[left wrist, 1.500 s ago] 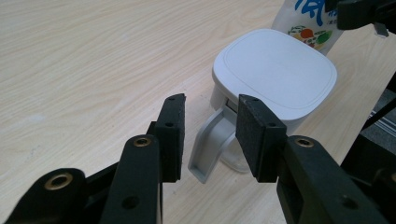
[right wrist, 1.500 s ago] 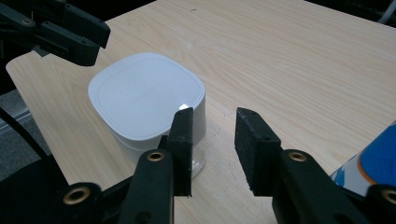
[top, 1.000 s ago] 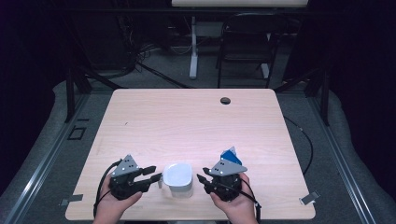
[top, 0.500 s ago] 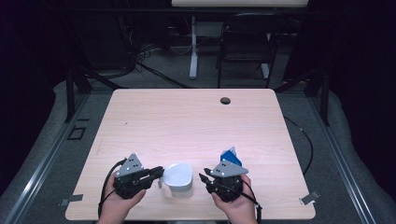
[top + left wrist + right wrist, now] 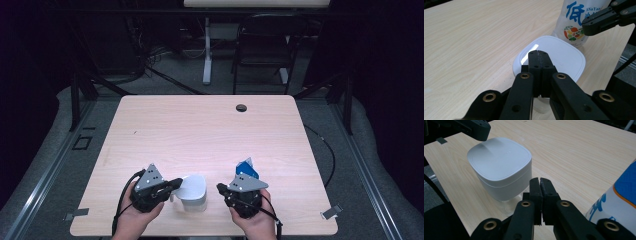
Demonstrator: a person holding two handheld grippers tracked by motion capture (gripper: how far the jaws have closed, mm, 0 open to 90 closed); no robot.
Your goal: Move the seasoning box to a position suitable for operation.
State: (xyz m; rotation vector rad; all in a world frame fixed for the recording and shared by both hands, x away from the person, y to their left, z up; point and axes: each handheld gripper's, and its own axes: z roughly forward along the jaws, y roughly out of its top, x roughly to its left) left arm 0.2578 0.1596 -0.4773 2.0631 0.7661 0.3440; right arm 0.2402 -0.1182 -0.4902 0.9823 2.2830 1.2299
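Both grippers clenched, nothing held, jaws just closed.
White tub (image 5: 193, 191) sits btwn them; left gripper (image 5: 176, 184) at its rim, nearer than right gripper (image 5: 220, 189).

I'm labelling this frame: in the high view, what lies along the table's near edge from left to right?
Left gripper → white lidded container → right gripper → blue-and-white pouch.
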